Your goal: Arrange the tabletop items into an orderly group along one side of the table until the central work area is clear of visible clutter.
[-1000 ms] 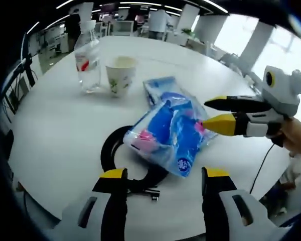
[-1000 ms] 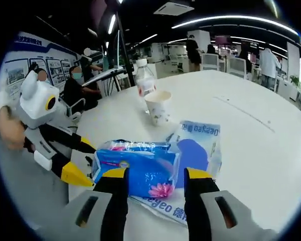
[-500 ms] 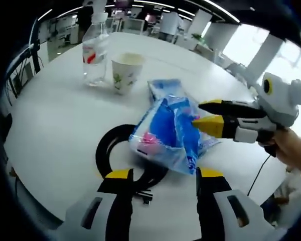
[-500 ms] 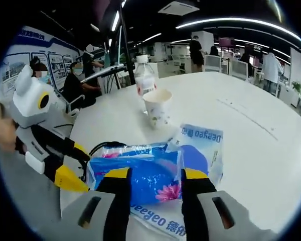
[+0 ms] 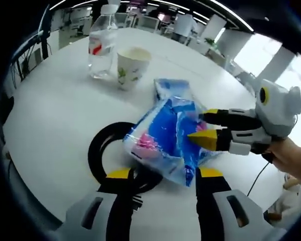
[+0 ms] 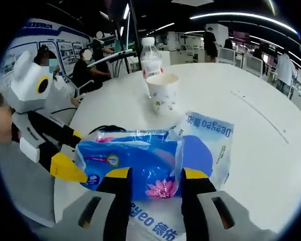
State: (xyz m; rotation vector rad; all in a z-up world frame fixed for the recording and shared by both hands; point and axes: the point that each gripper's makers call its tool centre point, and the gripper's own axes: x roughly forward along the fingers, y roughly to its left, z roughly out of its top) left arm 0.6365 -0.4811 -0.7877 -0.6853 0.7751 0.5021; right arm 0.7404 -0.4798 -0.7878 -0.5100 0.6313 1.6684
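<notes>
A blue tissue pack (image 5: 163, 135) hangs tilted just above the white table (image 5: 50, 100), with my right gripper (image 5: 198, 128) shut on its right end. In the right gripper view the same tissue pack (image 6: 135, 160) sits between that gripper's (image 6: 153, 175) own jaws. My left gripper (image 5: 163, 175) stands open just short of the pack, and it comes into the right gripper view from the left as the left gripper (image 6: 81, 156). Under the pack lie a flat blue packet (image 5: 171, 89) (image 6: 208, 145) and a black cable coil (image 5: 101, 155). A paper cup (image 5: 132, 68) (image 6: 163, 93) stands beside a water bottle (image 5: 101, 42) (image 6: 151, 57).
The table edge (image 5: 35, 191) curves close on the near left. A person's hand (image 5: 293, 160) holds the right gripper, with a thin cord (image 5: 256, 175) running under it. People sit at desks (image 6: 90, 65) beyond the table, near a black stand (image 6: 135, 35).
Both cameras have drawn closer to the pack and dipped. The pack stays in my right gripper and now tilts lower over the cable coil. Bottle and cup have not moved.
</notes>
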